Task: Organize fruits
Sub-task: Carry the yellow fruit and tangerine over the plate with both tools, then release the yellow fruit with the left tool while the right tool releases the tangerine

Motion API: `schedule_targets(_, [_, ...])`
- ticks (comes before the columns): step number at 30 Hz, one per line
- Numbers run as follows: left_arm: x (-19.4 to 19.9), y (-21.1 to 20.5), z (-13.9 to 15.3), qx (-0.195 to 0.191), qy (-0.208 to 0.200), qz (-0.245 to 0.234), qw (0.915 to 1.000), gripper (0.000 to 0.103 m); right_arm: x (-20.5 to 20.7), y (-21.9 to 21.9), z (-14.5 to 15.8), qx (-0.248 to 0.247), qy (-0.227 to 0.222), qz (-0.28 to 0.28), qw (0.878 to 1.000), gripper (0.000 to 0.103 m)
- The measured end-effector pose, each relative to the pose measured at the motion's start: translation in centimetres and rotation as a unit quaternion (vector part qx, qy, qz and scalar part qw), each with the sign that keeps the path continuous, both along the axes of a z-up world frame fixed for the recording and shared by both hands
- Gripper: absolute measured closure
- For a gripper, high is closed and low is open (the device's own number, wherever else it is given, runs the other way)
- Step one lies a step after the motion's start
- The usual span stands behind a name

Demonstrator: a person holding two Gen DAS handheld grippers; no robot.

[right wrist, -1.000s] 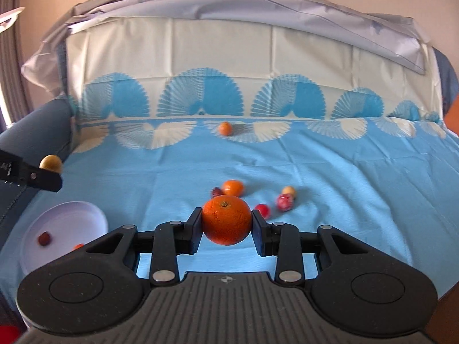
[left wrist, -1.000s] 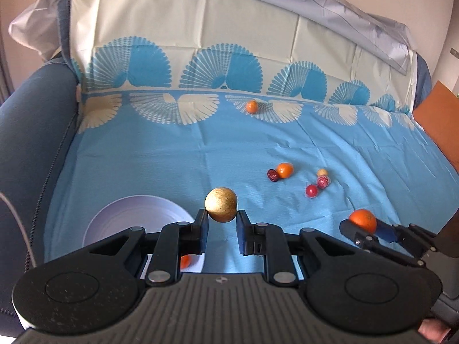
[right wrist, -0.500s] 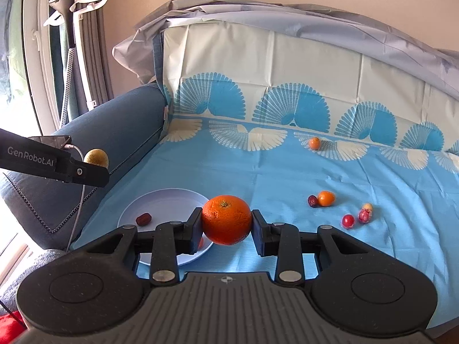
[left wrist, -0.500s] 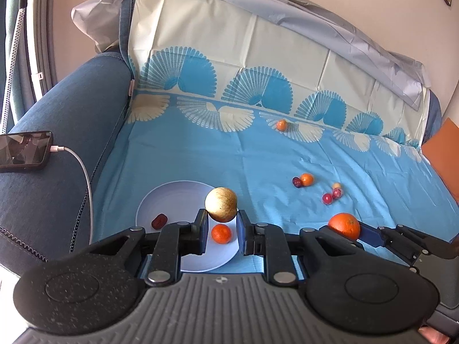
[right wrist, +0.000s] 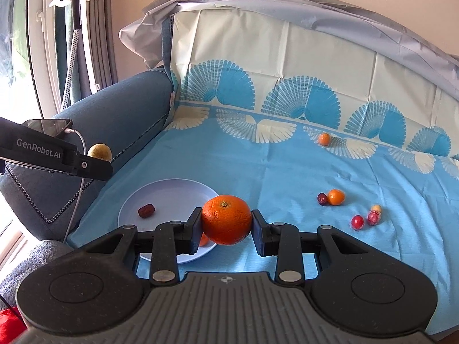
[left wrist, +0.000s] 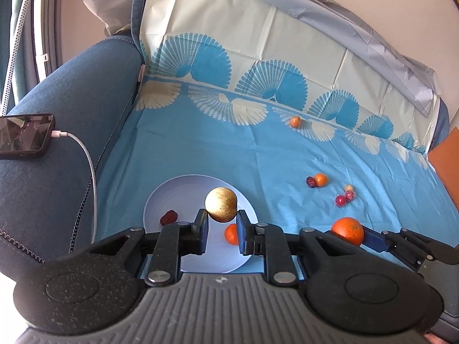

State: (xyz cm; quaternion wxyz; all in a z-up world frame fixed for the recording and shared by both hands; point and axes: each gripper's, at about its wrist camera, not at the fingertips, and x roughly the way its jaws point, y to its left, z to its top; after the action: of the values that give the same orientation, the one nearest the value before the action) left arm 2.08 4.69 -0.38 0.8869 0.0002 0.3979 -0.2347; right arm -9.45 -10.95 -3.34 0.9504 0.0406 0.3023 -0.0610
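My left gripper [left wrist: 221,223] is shut on a round yellow-brown fruit [left wrist: 221,204] and hangs over the white plate [left wrist: 160,200]. On the plate lie a dark red date [left wrist: 168,217] and a small orange fruit [left wrist: 231,234]. My right gripper [right wrist: 226,225] is shut on a large orange [right wrist: 226,219], held above the plate's [right wrist: 172,192] right edge. In the left wrist view that orange [left wrist: 347,230] shows at the lower right; in the right wrist view the yellow fruit [right wrist: 99,152] shows at the left, above the plate's left side.
Loose fruits lie on the blue cloth [right wrist: 258,169]: a small orange with a date [right wrist: 335,197], red and yellow berries [right wrist: 368,218], and a far small orange [right wrist: 324,139]. A phone [left wrist: 24,136] with a white cable rests on the sofa's left armrest [left wrist: 71,114].
Both grippers have carried their fruits leftwards to the plate. The plate, at first at the views' left edges, now lies under the left gripper.
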Motion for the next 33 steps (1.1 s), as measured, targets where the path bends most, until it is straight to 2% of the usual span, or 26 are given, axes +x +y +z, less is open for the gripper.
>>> schedule_targets(5, [2.2,-0.3,-1.9,0.008,0.016,0.004,0.9998,0.081,2.1,0.6,-0.9,-0.003,0.003,0.011,1.0,0.066])
schedule_targets(11, [4.9,-0.9,-4.1,0.021,0.037,0.01,0.9991,0.081,5.1,1.2,-3.0,-0.003,0.029,0.026,0.999,0.066])
schedule_targets(22, [8.7,-2.5,-8.8,0.118,0.072,0.016,0.9903,0.081,10.4,2.1,-8.1,0.012,0.089,0.052,0.995,0.066])
schedule_targets(31, [10.4,-2.4,-10.8,0.14,0.081,0.015,0.9867,0.081,13.1,2.6,-10.2,-0.008,0.099,0.069,0.993,0.066])
schedule_targets(32, [10.6,-2.5,-10.8,0.142,0.08,0.013,0.9866,0.079,13.3,2.5,-10.3,-0.009,0.1,0.072,0.992,0.065])
schedule_targets(33, [10.7,-2.5,-10.8,0.144,0.078,0.012,0.9865,0.068,13.5,2.5,-10.3,-0.011,0.103,0.075,0.992,0.065])
